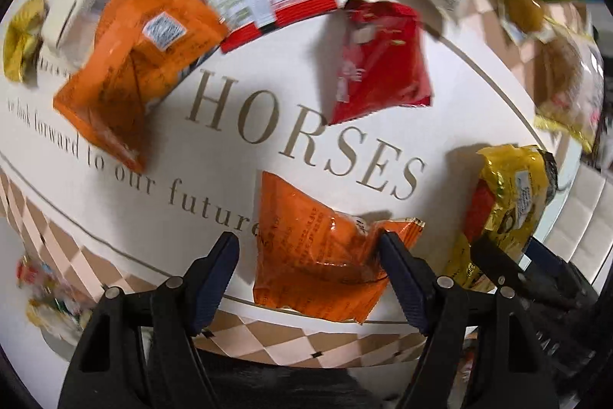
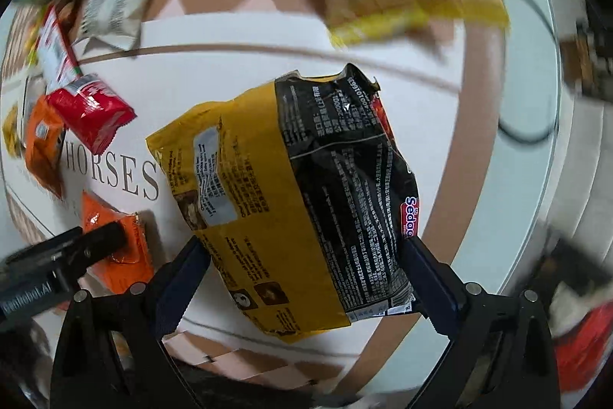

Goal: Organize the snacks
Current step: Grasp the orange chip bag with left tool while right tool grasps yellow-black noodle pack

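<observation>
Snacks scattered on bench [image 1: 214,186], unsorted. Far left: large orange packet [image 1: 130,64]. Centre: red packet [image 1: 379,64] lying flat, apart. Left gripper [image 1: 308,255] points steeply down, fingers part-spread astride small orange packet [image 1: 318,252]; right finger touches its edge, left clear, so likely lining up pick. Right gripper [image 2: 306,267]: fingers spread wide against both edges of yellow-black packet [image 2: 291,190]; firm grip unclear.

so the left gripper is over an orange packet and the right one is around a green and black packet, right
Not quite. The right gripper is around a yellow and black packet, not green, as the right wrist view shows. The left gripper is indeed over an orange packet.
</observation>
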Motion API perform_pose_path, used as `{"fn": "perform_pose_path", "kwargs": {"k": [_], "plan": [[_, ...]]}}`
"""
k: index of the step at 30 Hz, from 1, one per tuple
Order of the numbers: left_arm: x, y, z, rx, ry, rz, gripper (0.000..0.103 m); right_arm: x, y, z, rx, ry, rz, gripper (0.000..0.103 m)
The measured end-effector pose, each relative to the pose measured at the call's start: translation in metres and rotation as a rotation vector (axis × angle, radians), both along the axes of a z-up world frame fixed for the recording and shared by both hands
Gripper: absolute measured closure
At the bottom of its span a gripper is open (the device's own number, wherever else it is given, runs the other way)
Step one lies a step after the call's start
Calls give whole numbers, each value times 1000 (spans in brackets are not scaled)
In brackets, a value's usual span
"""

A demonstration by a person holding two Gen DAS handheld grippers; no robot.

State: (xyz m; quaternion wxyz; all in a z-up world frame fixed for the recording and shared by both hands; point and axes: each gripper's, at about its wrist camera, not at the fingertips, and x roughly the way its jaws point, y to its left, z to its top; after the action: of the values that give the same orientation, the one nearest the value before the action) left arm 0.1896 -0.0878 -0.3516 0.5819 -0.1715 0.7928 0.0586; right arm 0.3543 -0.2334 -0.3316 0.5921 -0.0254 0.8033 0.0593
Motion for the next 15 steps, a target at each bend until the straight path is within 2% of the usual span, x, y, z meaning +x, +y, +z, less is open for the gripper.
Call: {"fn": "perform_pose_path", "kwargs": {"k": [3,8,11,15], "plan": [[0,-11,14,2,-74,-108,28,-6,-11,-5,26,-2,-41,2],[-16,-29,35,30,-174,-260,28,-16,-20,-14,44,-8,-27,1],[-24,-45,28,39,-159,-295,28,-16,-20,-15,37,-7,-5,1],[-21,-72,-1,81,-136,-340,28,-23,-25,-15,52,-1,-15,0]]}}
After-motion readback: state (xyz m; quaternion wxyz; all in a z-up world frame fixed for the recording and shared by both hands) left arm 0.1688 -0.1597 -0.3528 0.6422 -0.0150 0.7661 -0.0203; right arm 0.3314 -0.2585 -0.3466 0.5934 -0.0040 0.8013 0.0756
